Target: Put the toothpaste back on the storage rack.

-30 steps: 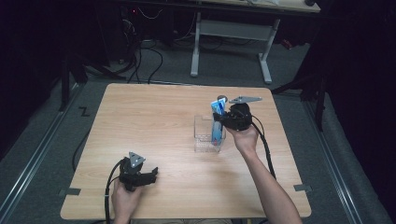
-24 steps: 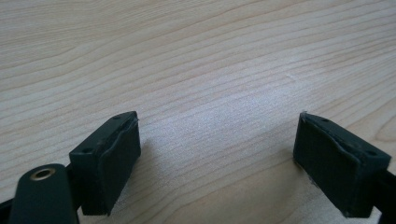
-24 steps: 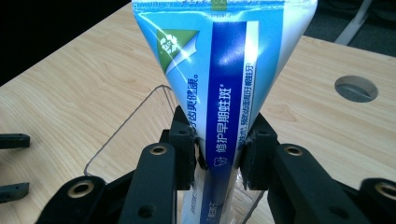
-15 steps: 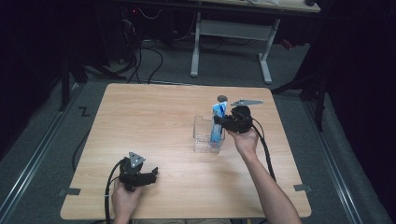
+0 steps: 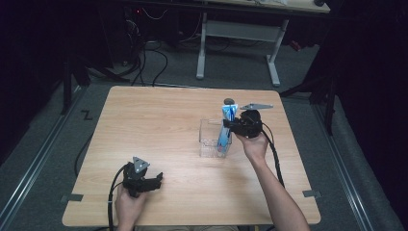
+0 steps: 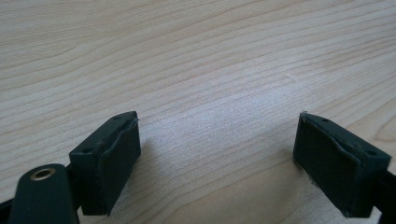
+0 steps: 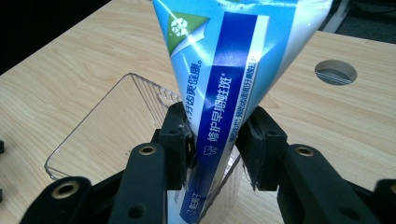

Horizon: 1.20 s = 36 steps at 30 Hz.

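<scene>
Right gripper (image 5: 230, 126) jaws clamp one toothpaste tube (image 7: 233, 93) over one clear box (image 5: 208, 139); left gripper (image 5: 155, 182) jaws agape

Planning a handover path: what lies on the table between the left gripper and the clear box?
Nothing: in the high view, only bare wooden table separates the left gripper from the clear plastic box.
</scene>
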Each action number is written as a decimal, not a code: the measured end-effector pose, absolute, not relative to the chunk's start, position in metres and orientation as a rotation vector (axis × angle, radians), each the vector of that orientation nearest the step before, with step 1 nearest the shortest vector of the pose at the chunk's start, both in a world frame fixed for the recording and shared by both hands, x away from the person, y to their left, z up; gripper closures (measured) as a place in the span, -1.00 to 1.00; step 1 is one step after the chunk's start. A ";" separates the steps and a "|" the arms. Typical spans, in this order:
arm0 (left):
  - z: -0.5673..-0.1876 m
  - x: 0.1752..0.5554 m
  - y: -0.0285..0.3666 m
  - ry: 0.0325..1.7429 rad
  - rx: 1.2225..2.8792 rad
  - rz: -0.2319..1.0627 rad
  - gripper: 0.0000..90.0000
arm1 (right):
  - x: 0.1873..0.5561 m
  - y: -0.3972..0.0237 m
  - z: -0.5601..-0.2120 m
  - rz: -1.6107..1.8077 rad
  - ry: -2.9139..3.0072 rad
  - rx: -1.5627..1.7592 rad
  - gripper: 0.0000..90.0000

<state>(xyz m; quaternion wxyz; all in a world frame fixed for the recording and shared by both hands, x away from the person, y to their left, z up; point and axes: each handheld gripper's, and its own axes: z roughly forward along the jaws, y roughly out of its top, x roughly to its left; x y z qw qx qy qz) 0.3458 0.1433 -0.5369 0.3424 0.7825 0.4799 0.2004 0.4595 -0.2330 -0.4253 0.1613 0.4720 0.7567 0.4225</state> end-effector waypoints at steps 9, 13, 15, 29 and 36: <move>-0.537 0.346 0.143 1.248 2.034 0.522 -0.67 | 0.457 -0.234 -0.427 1.163 2.137 1.363 0.11; -0.537 0.346 0.143 1.248 2.033 0.522 -0.67 | 0.453 -0.237 -0.427 1.174 2.114 1.353 0.06; -0.537 0.346 0.143 1.248 2.034 0.522 -0.67 | 0.452 -0.238 -0.425 1.175 2.108 1.358 0.05; -0.537 0.346 0.143 1.249 2.032 0.522 -0.67 | 0.439 -0.250 -0.415 1.197 2.064 1.330 0.01; -0.537 0.346 0.143 1.248 2.032 0.522 -0.67 | 0.432 -0.257 -0.410 1.216 2.038 1.323 0.01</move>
